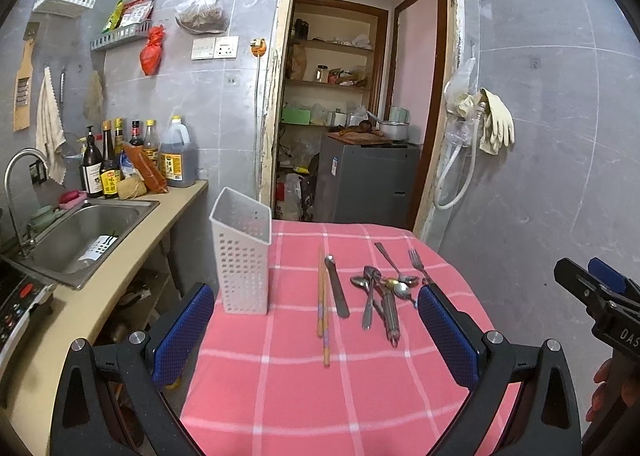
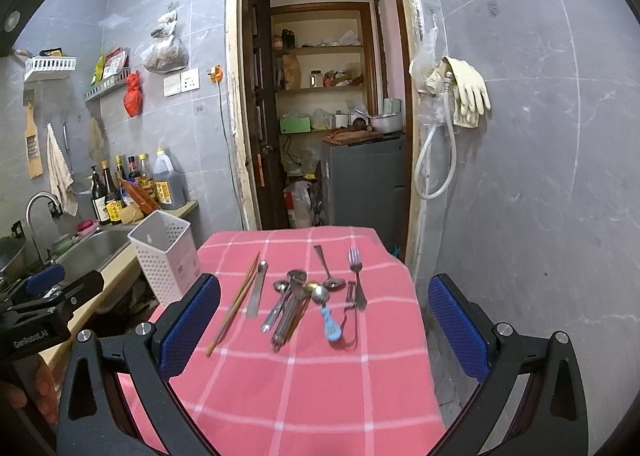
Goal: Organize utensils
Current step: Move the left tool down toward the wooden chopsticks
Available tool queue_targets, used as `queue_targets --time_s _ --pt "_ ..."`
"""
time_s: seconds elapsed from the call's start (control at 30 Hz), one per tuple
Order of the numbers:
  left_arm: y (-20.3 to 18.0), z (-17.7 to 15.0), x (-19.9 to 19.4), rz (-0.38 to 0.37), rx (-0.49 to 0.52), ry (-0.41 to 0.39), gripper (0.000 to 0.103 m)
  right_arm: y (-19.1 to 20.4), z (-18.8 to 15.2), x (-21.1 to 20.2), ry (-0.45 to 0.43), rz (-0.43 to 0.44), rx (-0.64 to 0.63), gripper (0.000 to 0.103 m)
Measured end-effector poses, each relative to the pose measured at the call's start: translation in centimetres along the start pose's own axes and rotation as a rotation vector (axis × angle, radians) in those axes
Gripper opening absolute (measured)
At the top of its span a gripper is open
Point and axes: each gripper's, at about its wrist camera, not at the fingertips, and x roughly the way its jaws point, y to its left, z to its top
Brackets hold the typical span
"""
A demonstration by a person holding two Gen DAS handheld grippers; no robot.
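A white perforated utensil holder stands upright and empty at the left edge of the pink checked tablecloth. On the cloth lie a pair of wooden chopsticks, a flat metal utensil, a heap of spoons, a fork and a blue-handled spoon. My left gripper is open and empty, held above the near cloth. My right gripper is open and empty, also short of the utensils.
A counter with a steel sink, faucet and several sauce bottles runs along the left, close to the holder. An open doorway with a grey fridge lies beyond the table. A tiled wall with hanging gloves stands on the right.
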Motion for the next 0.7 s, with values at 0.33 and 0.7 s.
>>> queue_targets --time_s 0.33,0.7 --pt "-1.4 1.4 5.8 0.025 -0.013 0.007 0.103 -1.1 2.1 6.9 0.002 0.036 -0.012 0.102" --pt "-3.2 1.4 13.3 0.013 0.01 0.075 0.103 -2.5 2.6 15.1 0.049 0.08 -0.045 0.102"
